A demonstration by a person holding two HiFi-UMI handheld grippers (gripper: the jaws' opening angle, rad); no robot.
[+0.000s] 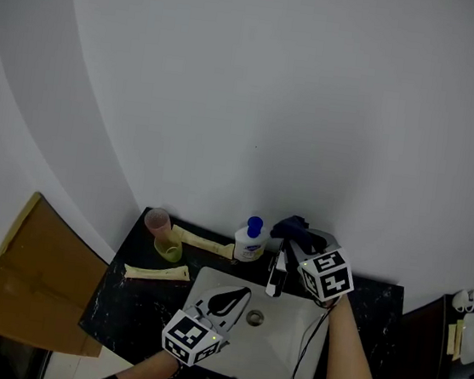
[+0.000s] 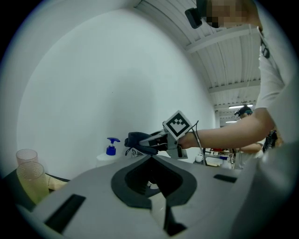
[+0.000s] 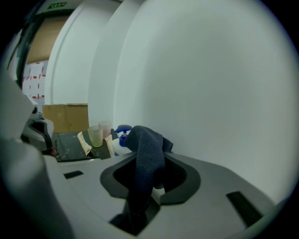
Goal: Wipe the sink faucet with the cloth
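Two claws over a dark worktop point(image 1: 132, 309) with a white sink point(image 1: 282, 349) set into it.

Right claw point(image 1: 299, 243) point(image 3: 145, 154): clamped on a dark blue cloth point(image 1: 292, 228) point(image 3: 148, 158). The cloth runs up between the jaws and bunches over their tips, hiding them. It is held at the worktop's back edge, just behind the faucet point(image 1: 275, 273). Cloth touching faucet or not: cannot tell (the claw body covers the spot). Only the faucet's spout shows, reaching out over the basin.

Left claw point(image 1: 237, 297) point(image 2: 152, 157): jaw tips together, nothing between them, held over the sink's left half, well apart from the cloth.

Along the back edge, left of the faucet: a soap bottle point(image 1: 249, 242) with a blue pump, half hidden behind the cloth in the right gripper view. At the back left corner are a pink cup point(image 1: 158, 220) and a yellow-green cup point(image 1: 169, 250), close together. Two cream tubes lie there, one point(image 1: 205, 243) behind and one point(image 1: 156, 273) nearer the front; their print is too small to read.

Beyond the left edge is a cardboard box point(image 1: 29, 275), its lower corner cut off by the frame.
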